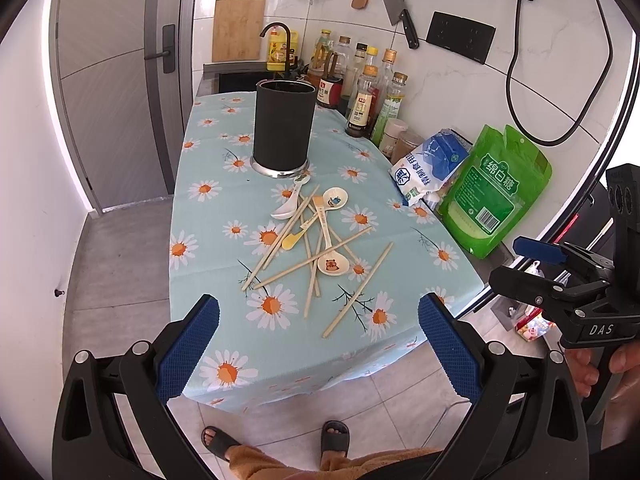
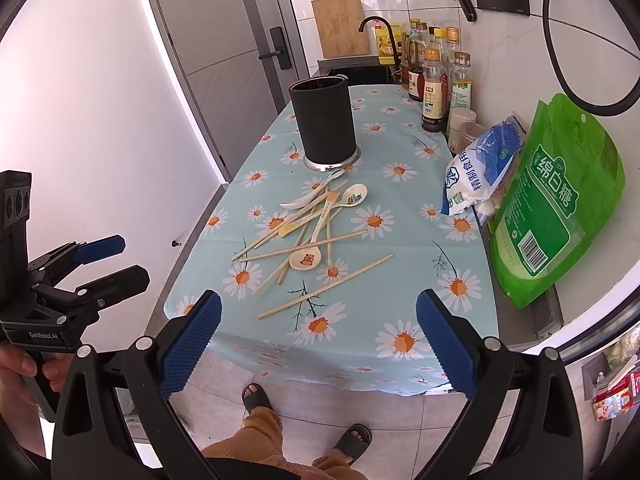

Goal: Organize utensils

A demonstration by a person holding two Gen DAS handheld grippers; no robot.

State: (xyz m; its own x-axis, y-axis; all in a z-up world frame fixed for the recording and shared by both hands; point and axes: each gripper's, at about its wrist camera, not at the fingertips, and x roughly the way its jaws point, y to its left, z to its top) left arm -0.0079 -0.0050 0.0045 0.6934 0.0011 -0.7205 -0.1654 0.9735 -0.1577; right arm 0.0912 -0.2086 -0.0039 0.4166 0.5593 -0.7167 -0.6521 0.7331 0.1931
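A pile of wooden chopsticks [image 1: 316, 258] [image 2: 308, 240] and several ceramic spoons [image 1: 334, 266] [image 2: 306, 259] lies mid-table on the daisy tablecloth [image 1: 224, 208] [image 2: 400, 208]. A tall black utensil holder [image 1: 283, 124] [image 2: 324, 118] stands upright behind the pile. One chopstick [image 1: 357, 290] [image 2: 326, 287] lies apart, nearest me. My left gripper [image 1: 318, 320] is open and empty, held above the table's near edge. My right gripper [image 2: 318, 318] is open and empty, also short of the pile. Each gripper shows at the side of the other's view.
Sauce and oil bottles [image 1: 362, 92] [image 2: 434, 88] line the back right wall. A blue-white bag [image 1: 430, 166] [image 2: 480, 168] and a green sugar bag [image 1: 496, 188] [image 2: 556, 208] stand at the right edge. A sink with a faucet [image 1: 280, 46] lies behind. My sandalled feet are below.
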